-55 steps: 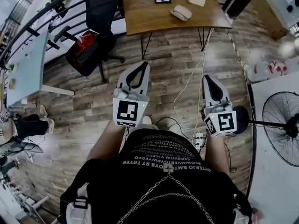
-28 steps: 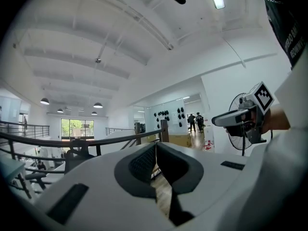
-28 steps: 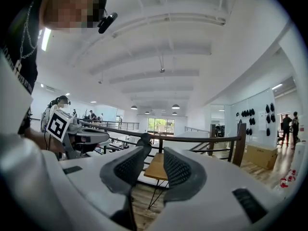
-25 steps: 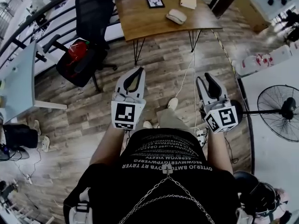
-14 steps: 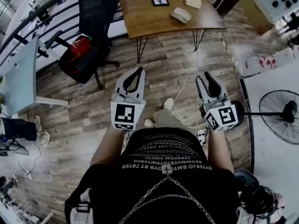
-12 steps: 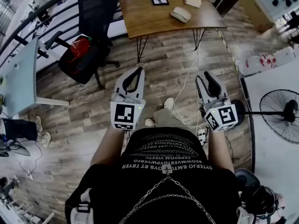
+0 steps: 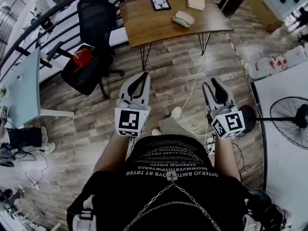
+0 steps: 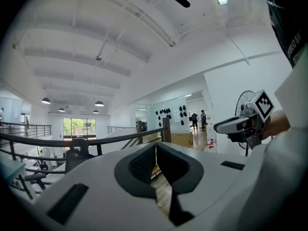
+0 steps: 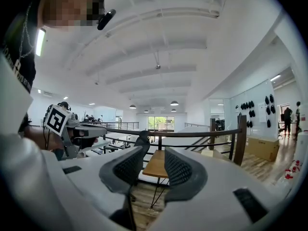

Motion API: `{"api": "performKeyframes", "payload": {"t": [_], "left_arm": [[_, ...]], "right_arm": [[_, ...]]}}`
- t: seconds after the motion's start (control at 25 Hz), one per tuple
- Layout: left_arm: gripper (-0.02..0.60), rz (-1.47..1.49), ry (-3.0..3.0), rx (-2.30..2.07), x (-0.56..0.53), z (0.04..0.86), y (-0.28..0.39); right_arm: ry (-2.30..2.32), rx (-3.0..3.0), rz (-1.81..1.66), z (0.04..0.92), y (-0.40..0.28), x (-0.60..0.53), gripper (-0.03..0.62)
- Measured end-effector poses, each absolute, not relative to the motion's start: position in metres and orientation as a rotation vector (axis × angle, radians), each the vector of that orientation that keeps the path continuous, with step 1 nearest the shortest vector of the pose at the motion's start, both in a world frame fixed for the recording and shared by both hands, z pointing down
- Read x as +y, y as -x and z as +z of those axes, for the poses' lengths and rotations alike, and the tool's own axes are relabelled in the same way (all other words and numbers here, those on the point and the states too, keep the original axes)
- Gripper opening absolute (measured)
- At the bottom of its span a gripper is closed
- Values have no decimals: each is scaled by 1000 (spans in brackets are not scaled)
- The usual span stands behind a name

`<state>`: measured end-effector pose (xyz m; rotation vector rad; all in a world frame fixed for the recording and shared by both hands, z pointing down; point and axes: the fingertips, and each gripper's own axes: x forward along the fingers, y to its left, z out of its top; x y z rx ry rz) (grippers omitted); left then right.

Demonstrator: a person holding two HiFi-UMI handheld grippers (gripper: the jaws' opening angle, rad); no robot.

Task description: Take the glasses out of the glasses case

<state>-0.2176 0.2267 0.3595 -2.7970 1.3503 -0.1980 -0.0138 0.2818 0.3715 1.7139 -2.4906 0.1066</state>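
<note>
The jaws of the left gripper [image 8: 155,146] meet at their tips with nothing between them. The jaws of the right gripper [image 9: 153,151] stand a little apart, also with nothing between them. In the head view the left gripper [image 7: 145,75] and right gripper [image 7: 212,83] are held level in front of the person's body, over the wooden floor [image 7: 168,76] and well apart from the task's thing.

The pale case [image 7: 183,19] lies on the wooden worktop [image 7: 147,25] ahead, towards its right half. A dark frame [image 7: 160,3] lies just beyond it to the left, and a light pad [image 7: 196,1] beyond it to the right. A black chair [image 7: 95,14] stands left of the worktop. A white cable [image 7: 194,91] trails across the floor between the grippers, and a fan [image 7: 289,115] stands at the far right.
</note>
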Motion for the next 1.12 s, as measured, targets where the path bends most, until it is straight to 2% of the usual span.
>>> {"api": "performKeyframes", "payload": {"t": [0.64,1.12], "left_arm": [[29,-240,2777,1419,119,366,182],[29,-258,2759,1415,61,360,122]], "right_arm": [[-1715,-2506,152,376,-47,184,135],[-1692,-2499,134,374,-96,125,135]]}}
